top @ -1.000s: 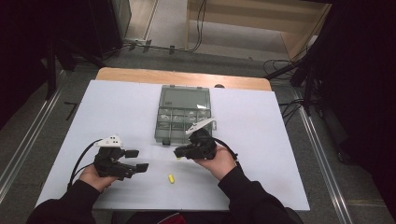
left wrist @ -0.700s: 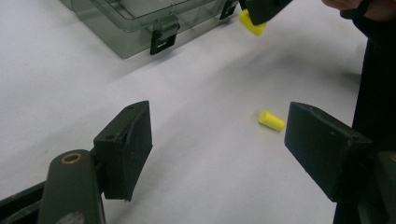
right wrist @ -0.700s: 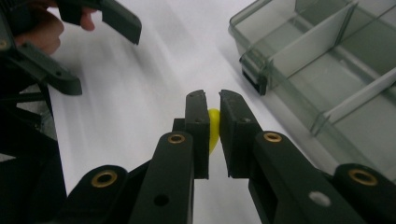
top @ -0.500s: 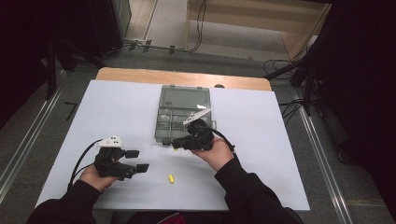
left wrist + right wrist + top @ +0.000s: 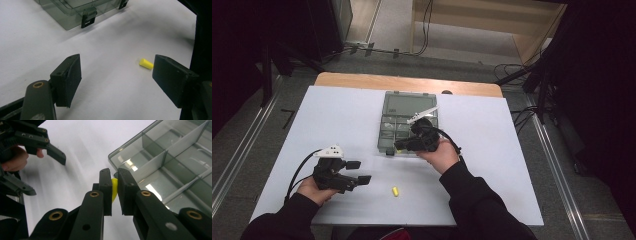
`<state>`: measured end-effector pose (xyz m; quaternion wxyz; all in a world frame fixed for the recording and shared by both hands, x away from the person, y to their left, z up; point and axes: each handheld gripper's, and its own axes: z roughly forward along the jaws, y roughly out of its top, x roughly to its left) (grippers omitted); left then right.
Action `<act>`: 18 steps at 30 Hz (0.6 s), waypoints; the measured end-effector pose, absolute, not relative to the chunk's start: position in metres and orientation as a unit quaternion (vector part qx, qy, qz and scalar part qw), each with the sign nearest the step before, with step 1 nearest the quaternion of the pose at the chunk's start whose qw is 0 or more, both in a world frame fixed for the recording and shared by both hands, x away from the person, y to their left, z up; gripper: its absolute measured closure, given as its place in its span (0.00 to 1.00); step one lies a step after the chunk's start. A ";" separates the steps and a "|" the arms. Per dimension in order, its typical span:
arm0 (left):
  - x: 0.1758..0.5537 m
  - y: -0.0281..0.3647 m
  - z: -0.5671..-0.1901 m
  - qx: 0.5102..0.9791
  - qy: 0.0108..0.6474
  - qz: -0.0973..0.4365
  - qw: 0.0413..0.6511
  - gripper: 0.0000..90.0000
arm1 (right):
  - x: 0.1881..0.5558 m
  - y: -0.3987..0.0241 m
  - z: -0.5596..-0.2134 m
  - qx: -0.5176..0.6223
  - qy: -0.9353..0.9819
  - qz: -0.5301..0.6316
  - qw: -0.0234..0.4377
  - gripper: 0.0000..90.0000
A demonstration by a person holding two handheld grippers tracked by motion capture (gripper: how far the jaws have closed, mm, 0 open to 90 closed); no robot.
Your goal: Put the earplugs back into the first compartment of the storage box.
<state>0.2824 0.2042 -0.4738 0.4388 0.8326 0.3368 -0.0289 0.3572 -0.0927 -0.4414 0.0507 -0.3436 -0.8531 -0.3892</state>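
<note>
Right gripper: its 2 jaws are pressed nearly together on a small yellow piece, which is pinched between the pads and shows as a sliver in the narrow gap.
Place of the held piece: at the near left corner of the compartment box in the right gripper view, just at or over its rim; whether it touches the rim cannot be told.
Right gripper from above: it sits over the box's near edge in the high view, held in the person's right hand.
Compartment box from above: a clear grey organiser with dividers, lying on the white table, its lid folded back toward the far side.
Left gripper: jaws spread wide apart with nothing between the pads, hovering low over the table.
Left gripper from above: near the table's front left, well apart from the box.
Second yellow piece: a small cone lying loose on the table, close to the left gripper's right-hand jaw in the left gripper view but apart from it; in the high view it lies near the front edge between the 2 hands.
</note>
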 end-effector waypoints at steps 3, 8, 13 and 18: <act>0.283 0.204 -0.474 0.834 0.337 -0.028 0.437 0.26 | 0.362 -0.091 -0.441 -0.345 -0.852 -0.391 0.049 0.89; 0.283 0.204 -0.475 0.834 0.336 -0.028 0.437 0.26 | 0.370 -0.088 -0.440 -0.349 -0.851 -0.390 0.047 0.89; 0.283 0.204 -0.474 0.838 0.335 -0.028 0.431 0.26 | 0.377 -0.087 -0.439 -0.354 -0.848 -0.393 0.045 0.89; 0.283 0.204 -0.475 0.837 0.335 -0.028 0.431 0.26 | 0.386 -0.086 -0.438 -0.360 -0.845 -0.392 0.044 0.89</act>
